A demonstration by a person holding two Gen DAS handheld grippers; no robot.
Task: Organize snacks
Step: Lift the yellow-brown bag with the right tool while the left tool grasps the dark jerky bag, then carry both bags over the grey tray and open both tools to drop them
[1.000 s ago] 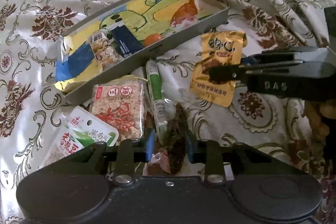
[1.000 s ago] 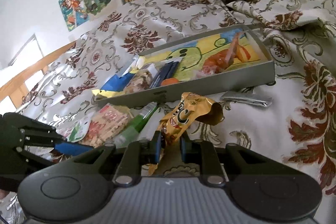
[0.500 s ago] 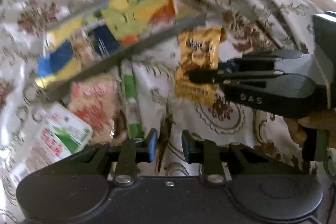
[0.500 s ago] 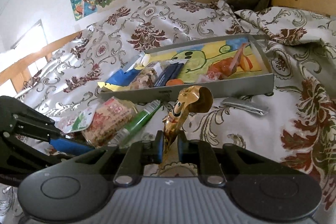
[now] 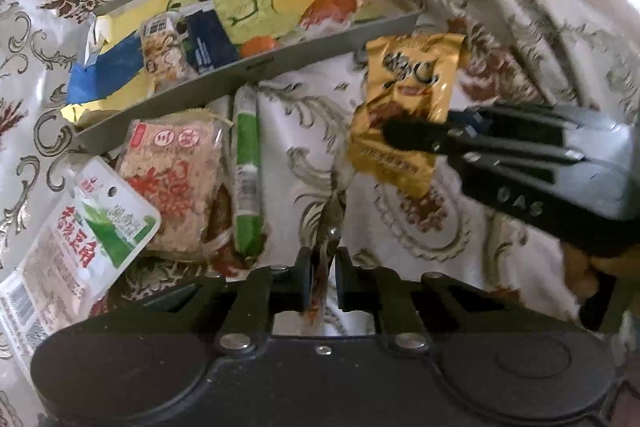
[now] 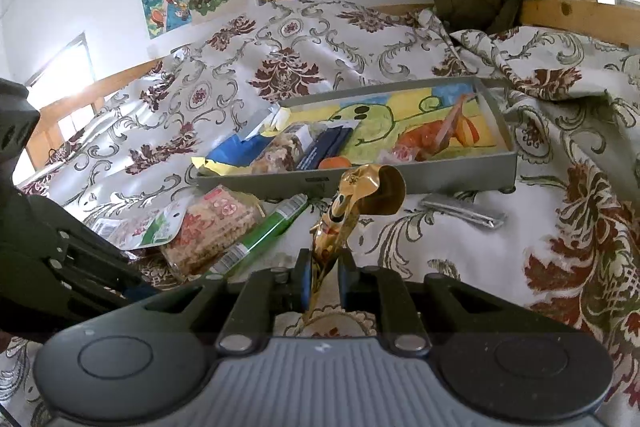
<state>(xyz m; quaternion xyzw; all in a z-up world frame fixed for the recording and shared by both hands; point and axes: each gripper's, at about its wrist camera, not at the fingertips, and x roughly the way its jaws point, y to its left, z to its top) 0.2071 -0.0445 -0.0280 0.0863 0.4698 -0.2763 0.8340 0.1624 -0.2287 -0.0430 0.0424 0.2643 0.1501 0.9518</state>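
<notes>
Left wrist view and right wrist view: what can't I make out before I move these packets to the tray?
- Dark snack in the left gripper: seen edge-on, so its type is unreadable in the left view.
- Gold packet in the right gripper: lower end hidden by the fingers.
- White pouch: lower part hidden behind the gripper body, left view.
- Gray tray: its items overlap; labels are too small.

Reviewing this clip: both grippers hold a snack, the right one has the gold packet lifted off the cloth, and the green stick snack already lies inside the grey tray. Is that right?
One detail is wrong. The green stick snack is not in the grey tray; it lies on the cloth just outside the tray's front wall, as the left wrist view shows. The rest holds: the right gripper holds the gold packet lifted, and the left gripper is shut on a dark snack.
</notes>
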